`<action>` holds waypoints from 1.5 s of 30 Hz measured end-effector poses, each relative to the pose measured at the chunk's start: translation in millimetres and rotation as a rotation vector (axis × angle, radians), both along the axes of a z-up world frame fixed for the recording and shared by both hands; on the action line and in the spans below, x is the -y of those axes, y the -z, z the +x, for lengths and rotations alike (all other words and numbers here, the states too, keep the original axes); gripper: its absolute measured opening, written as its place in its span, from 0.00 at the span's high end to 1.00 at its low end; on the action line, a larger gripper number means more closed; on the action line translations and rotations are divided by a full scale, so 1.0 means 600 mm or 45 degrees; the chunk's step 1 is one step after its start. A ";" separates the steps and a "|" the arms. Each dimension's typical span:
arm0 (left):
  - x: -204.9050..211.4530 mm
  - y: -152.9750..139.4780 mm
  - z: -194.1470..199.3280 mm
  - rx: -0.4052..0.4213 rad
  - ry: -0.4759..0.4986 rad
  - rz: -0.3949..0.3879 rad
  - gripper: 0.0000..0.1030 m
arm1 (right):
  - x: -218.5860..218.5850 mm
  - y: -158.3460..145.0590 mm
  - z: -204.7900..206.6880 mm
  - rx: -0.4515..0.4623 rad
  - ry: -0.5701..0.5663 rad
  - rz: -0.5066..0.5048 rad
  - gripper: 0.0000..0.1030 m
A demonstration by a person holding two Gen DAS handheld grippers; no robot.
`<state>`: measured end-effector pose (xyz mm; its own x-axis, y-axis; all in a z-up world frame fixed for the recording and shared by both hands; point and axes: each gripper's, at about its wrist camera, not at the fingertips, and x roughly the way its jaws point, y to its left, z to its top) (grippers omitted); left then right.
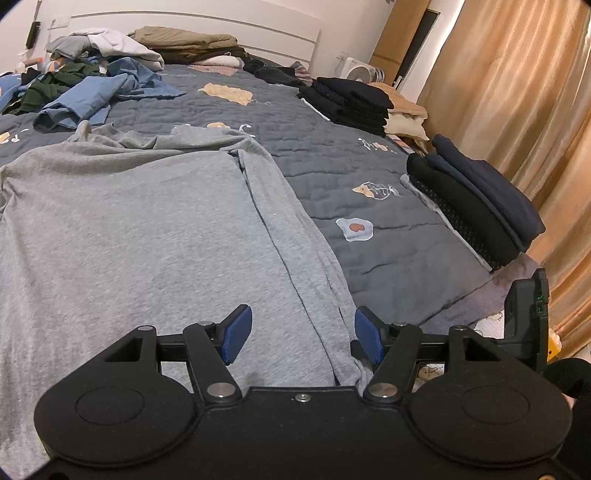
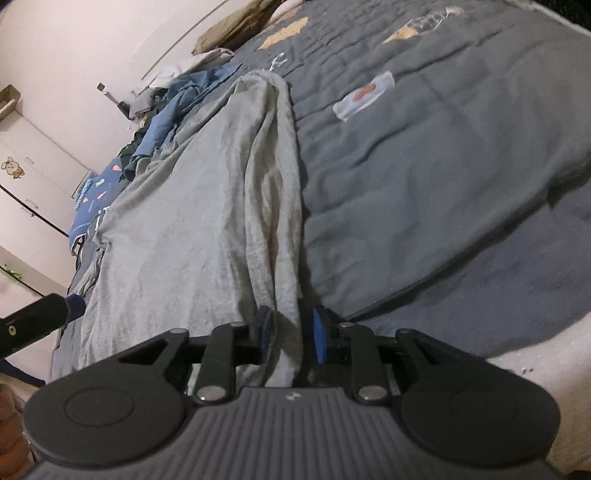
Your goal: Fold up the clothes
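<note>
Grey jersey fabric fills the left wrist view: a grey garment (image 1: 140, 229) lies spread flat on a dark grey quilt (image 1: 388, 236) printed with small cartoon motifs. One long edge of the garment is folded inward, forming a narrow band that runs from the near edge of the bed toward the headboard (image 1: 207, 29). The left gripper (image 1: 303, 334) hovers over the near hem with its blue pads (image 1: 236, 334) standing well apart; cloth lies below the gap, but neither pad presses on it, so the gripper is released. Unfolded blue clothes (image 1: 88, 96) are heaped at far left. Folded dark stacks (image 1: 351, 103) and a nearer navy stack (image 1: 476, 206) sit along the right edge, beside tan curtains (image 1: 517, 92).

In the right wrist view, which is blurred, the same grey garment (image 2: 192, 221) stretches away over the quilt (image 2: 424, 177). The right gripper (image 2: 291, 338) has its pads (image 2: 320, 338) close together with a raised ridge of the folded band between them; whether they actually pinch the cloth cannot be told.
</note>
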<state>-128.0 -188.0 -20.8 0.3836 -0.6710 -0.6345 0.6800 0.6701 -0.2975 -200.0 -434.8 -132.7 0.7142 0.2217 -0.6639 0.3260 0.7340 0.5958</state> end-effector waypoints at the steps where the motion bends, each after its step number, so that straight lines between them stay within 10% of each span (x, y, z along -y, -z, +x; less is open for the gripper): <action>1: 0.001 0.000 -0.001 0.000 -0.001 0.001 0.40 | -0.002 0.001 0.000 0.002 -0.008 0.017 0.85; 5: 0.002 -0.001 -0.001 0.002 -0.002 0.002 0.40 | -0.003 -0.006 -0.005 0.025 0.002 0.036 0.98; 21: 0.005 0.001 0.000 0.004 -0.002 0.010 0.40 | 0.049 -0.114 -0.070 0.421 0.381 -0.262 0.99; 30: 0.008 0.003 0.001 0.004 0.001 0.025 0.40 | 0.051 -0.116 -0.045 0.230 0.251 -0.327 0.92; 38: 0.016 0.004 -0.002 0.005 0.021 0.035 0.40 | 0.038 -0.141 -0.071 0.215 0.188 -0.474 0.48; 45: 0.014 0.000 -0.003 0.011 0.018 0.022 0.39 | 0.042 -0.090 -0.052 -0.029 0.177 -0.512 0.47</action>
